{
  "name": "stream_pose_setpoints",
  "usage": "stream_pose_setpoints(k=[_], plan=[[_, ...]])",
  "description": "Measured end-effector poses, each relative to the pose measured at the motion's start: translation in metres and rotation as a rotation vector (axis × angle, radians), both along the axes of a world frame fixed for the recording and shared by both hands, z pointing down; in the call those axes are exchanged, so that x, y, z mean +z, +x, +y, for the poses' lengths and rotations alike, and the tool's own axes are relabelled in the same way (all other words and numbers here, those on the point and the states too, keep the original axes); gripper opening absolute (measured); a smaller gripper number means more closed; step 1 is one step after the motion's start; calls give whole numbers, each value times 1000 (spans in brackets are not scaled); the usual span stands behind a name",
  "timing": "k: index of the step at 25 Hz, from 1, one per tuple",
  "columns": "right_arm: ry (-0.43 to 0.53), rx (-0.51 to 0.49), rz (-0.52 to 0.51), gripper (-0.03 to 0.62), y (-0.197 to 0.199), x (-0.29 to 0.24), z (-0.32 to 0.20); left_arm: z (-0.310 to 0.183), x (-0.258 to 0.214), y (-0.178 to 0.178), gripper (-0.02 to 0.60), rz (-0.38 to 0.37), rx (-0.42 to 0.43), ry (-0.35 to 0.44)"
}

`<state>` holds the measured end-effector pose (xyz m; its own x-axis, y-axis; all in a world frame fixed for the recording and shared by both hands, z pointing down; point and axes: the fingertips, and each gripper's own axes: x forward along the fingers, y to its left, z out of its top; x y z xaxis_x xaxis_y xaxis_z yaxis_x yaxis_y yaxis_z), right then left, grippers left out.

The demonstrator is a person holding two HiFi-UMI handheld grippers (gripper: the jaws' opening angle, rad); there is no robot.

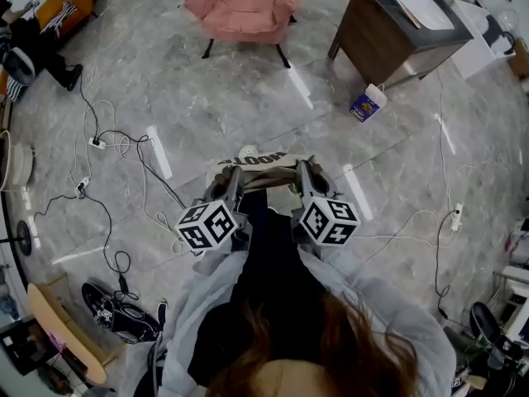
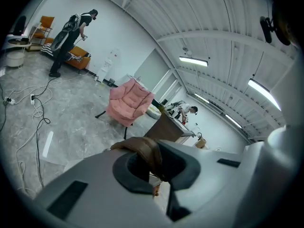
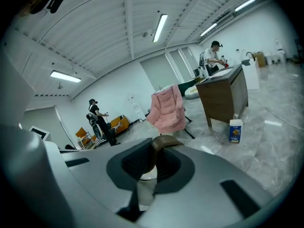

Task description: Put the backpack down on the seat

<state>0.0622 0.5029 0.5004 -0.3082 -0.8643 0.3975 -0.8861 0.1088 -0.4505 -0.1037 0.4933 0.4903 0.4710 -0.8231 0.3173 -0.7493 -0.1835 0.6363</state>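
**Approach to the pink armchair, both grippers loaded.** I see the pink armchair (image 1: 246,5) at the far end of the grey marble floor (image 1: 248,110), its front edge turned toward me and its dark legs splayed to either side. The backpack (image 1: 263,165) hangs well short of the armchair, on its near side, carried between the two grippers above the floor. The left gripper (image 1: 230,184) has its jaws closed tight on a brown strap (image 2: 145,153), which loops up over the pads. The right gripper (image 1: 304,180) is likewise clamped on a second strap (image 3: 164,144). I read both grips directly from the gripper views. Between the backpack and the armchair's front edge lies an open stretch of floor, crossed only by a white tape strip (image 1: 299,87) that runs toward the armchair's right leg. To the right of the armchair stands a dark wooden desk (image 1: 388,35), its nearest corner pointing into that stretch. A blue-and-white carton (image 1: 366,103) sits on the floor just before the desk, nearer to me than the armchair. To the left of the armchair, and nearer to me, black and white cables (image 1: 107,139) trail over the floor beside another tape strip (image 1: 159,151). They lie off to the side of the straight line to the seat. Far left of the armchair an orange sofa (image 1: 62,5) marks the room's edge.
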Motion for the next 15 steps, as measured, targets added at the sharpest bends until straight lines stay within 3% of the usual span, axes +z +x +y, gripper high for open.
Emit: stream_pose_setpoints(k=[12, 15], plan=[[3, -10, 51, 20, -1, -9, -99, -104, 4, -1, 24, -3, 15, -26], [23, 6, 43, 20, 1, -22, -135, -145, -8, 1, 25, -18, 33, 4]])
